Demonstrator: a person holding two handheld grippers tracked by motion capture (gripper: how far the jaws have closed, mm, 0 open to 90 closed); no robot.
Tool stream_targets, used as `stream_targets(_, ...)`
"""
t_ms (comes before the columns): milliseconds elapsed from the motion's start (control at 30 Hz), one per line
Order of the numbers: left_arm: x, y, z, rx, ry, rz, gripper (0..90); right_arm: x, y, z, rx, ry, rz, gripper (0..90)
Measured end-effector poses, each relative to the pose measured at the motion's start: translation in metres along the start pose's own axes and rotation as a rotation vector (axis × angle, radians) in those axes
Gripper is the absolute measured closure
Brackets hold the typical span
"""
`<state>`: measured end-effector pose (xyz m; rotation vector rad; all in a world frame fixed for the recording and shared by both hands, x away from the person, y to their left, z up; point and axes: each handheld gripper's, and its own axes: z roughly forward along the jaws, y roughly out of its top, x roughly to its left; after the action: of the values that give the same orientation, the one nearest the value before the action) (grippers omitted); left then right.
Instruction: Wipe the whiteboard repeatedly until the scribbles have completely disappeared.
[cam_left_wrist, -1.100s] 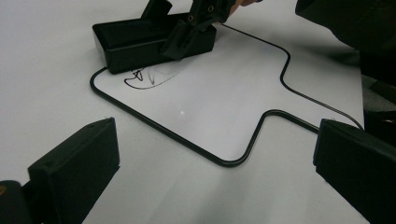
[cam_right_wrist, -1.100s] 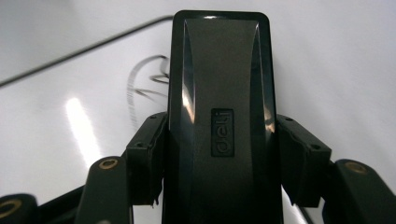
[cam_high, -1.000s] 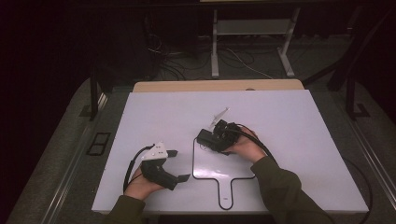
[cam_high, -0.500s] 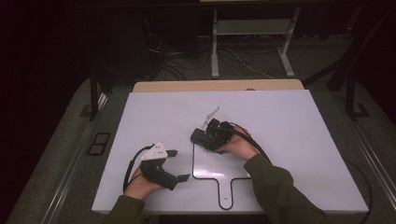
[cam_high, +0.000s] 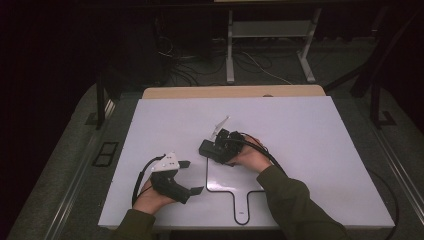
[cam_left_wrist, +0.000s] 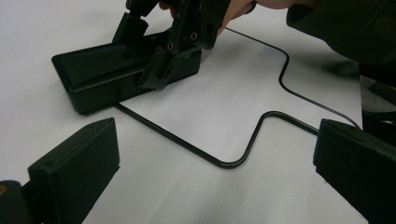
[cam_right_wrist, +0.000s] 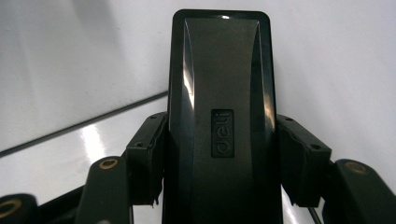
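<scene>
A black oblong block (cam_high: 205, 148) with a "deli" logo lies low over the white tabletop (cam_high: 300, 130), at the top left corner of a black paddle-shaped outline (cam_high: 220, 190). My right gripper (cam_high: 216, 149) is shut on it, one pad (cam_right_wrist: 147, 154) on each long side of the block (cam_right_wrist: 219, 93). In the left gripper view the block (cam_left_wrist: 100, 79) sits ahead, with the right gripper (cam_left_wrist: 142, 49) clamped over it. My left gripper (cam_high: 192, 176) rests at the front left, open and holding nothing, its jaws spread over the outline (cam_left_wrist: 233, 163).
A wooden strip (cam_high: 232, 92) runs along the table's far edge. Beyond it, a metal stand (cam_high: 270, 30) and loose cables lie on the dark floor. The right gripper's cable (cam_high: 270, 159) trails back along the sleeve. White surface stretches to the right and far side.
The right gripper has slid left across the board, carrying the black block with it. The left gripper has stayed where it was.
</scene>
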<state>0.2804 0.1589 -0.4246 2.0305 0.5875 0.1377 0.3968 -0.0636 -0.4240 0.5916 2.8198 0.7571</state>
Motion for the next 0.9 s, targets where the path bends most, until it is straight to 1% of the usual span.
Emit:
stream_targets(33,0.000,0.000,0.000,0.001,0.001,0.004,0.0,0.000,0.001,0.001,0.000,0.004,-0.006,38.8)
stream_targets(67,0.000,0.000,0.000,0.001,0.001,0.003,0.0,0.000,0.001,0.001,0.000,0.014,0.007,38.8)
stream_targets(133,0.000,0.000,0.000,0.000,0.001,0.003,0.0,-0.004,0.001,0.001,0.002,-0.007,0.006,38.8)
stream_targets(167,0.000,0.000,-0.001,-0.001,0.001,0.002,0.0,-0.007,0.002,0.001,0.002,-0.013,0.017,38.8)
stream_targets(200,0.000,0.000,0.000,-0.005,0.001,0.001,0.0,-0.013,0.001,0.002,0.002,-0.034,0.031,38.8)
stream_targets(233,0.000,0.000,0.000,-0.004,0.001,0.001,0.0,-0.015,0.001,0.002,0.008,-0.043,0.050,38.8)
stream_targets(267,0.000,0.000,0.000,-0.005,0.001,0.001,0.0,-0.015,0.001,0.002,0.008,-0.043,0.050,38.8)
stream_targets(333,0.000,0.000,0.000,-0.005,0.000,0.001,0.0,-0.020,0.001,0.002,0.015,-0.059,0.055,38.8)
stream_targets(367,0.001,0.000,0.000,-0.005,0.000,0.001,0.0,-0.021,0.001,0.002,0.016,-0.055,0.052,38.8)
stream_targets(400,0.001,0.000,0.000,-0.006,0.000,0.000,0.0,-0.020,0.002,0.002,0.017,-0.062,0.057,38.8)
stream_targets(433,0.001,0.000,0.000,-0.005,0.000,-0.001,0.0,-0.017,0.002,0.001,0.016,-0.053,0.063,38.8)
stream_targets(467,0.001,0.000,0.000,-0.006,0.000,-0.001,0.0,-0.016,0.003,0.002,0.018,-0.050,0.050,38.8)
stream_targets(500,0.001,0.000,0.000,-0.005,0.000,0.000,0.0,-0.013,0.003,0.002,0.015,-0.033,0.040,38.8)
stream_targets(533,0.000,0.000,0.000,-0.004,0.000,0.000,0.0,-0.005,0.006,0.003,0.015,-0.024,0.026,38.8)
stream_targets(567,0.000,0.000,0.000,-0.001,0.000,0.002,0.0,-0.002,0.006,0.003,0.014,-0.017,0.008,38.8)
stream_targets(600,0.000,0.000,0.000,-0.001,0.001,0.003,0.0,-0.002,0.006,0.003,0.014,-0.017,0.008,38.8)
stream_targets(633,0.000,0.000,0.000,-0.003,0.001,0.002,0.0,0.001,0.007,0.003,0.009,-0.006,0.005,38.8)
stream_targets(667,0.000,0.000,0.000,-0.004,0.001,0.002,0.0,0.003,0.007,0.003,0.012,-0.009,-0.005,38.8)
stream_targets(700,0.000,0.000,0.000,0.000,0.001,0.002,0.0,0.003,0.007,0.003,0.013,-0.015,-0.012,38.8)
stream_targets(733,0.000,0.000,0.000,0.000,0.002,0.002,0.0,0.002,0.007,0.003,0.008,-0.001,0.006,38.8)
stream_targets(767,0.000,0.000,-0.001,-0.001,0.001,0.002,0.0,-0.002,0.006,0.003,0.013,-0.034,0.003,38.8)
stream_targets(800,0.000,0.000,-0.001,-0.001,0.001,0.003,0.0,-0.004,0.006,0.003,0.009,-0.044,0.021,38.9)
stream_targets(900,0.000,0.000,-0.001,-0.003,0.001,0.001,0.0,-0.011,0.006,0.003,0.015,-0.060,0.035,38.8)
